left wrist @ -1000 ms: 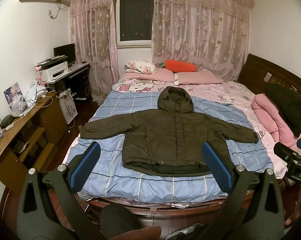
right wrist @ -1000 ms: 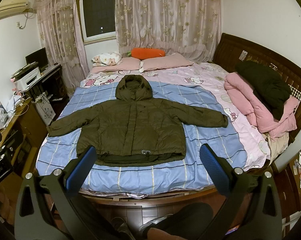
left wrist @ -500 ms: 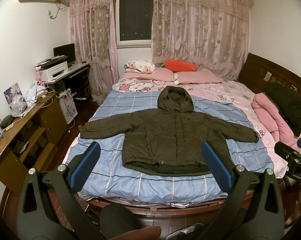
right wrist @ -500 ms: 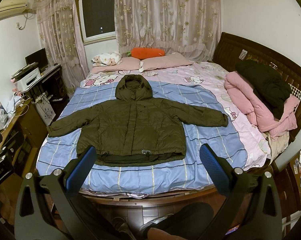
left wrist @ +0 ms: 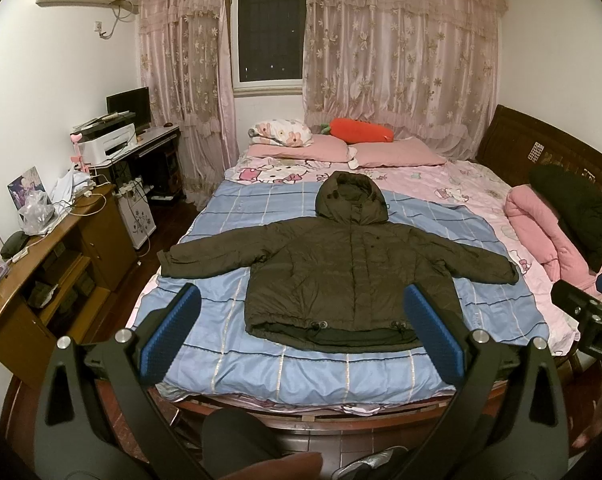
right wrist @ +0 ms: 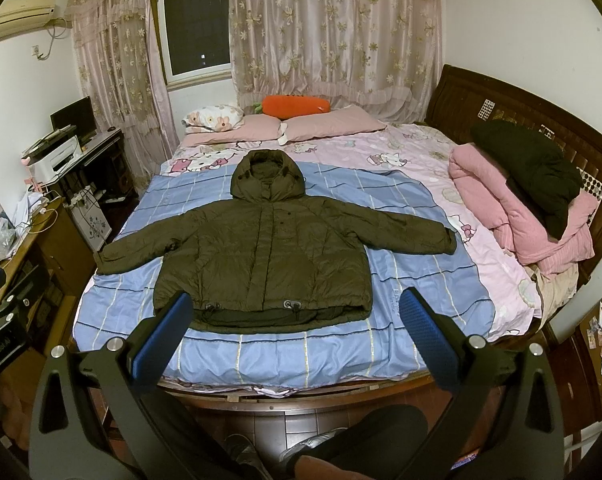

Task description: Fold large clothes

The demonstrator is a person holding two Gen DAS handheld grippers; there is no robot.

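Observation:
A dark olive hooded puffer jacket [left wrist: 349, 264] [right wrist: 265, 256] lies flat and face up on a blue checked sheet, sleeves spread out to both sides, hood toward the pillows, hem toward me. My left gripper [left wrist: 301, 308] is open, held back from the foot of the bed with nothing between its blue pads. My right gripper [right wrist: 297, 306] is open too, equally far from the hem and empty. The right gripper's body shows at the right edge of the left wrist view, and the left gripper's at the left edge of the right wrist view.
The bed [left wrist: 301, 406] has a wooden foot rail and a dark headboard [right wrist: 501, 108] on the right. A pink quilt [right wrist: 513, 216] with a black garment [right wrist: 537, 172] on it lies at the right side. A wooden desk [left wrist: 41, 280] stands left. My legs show below.

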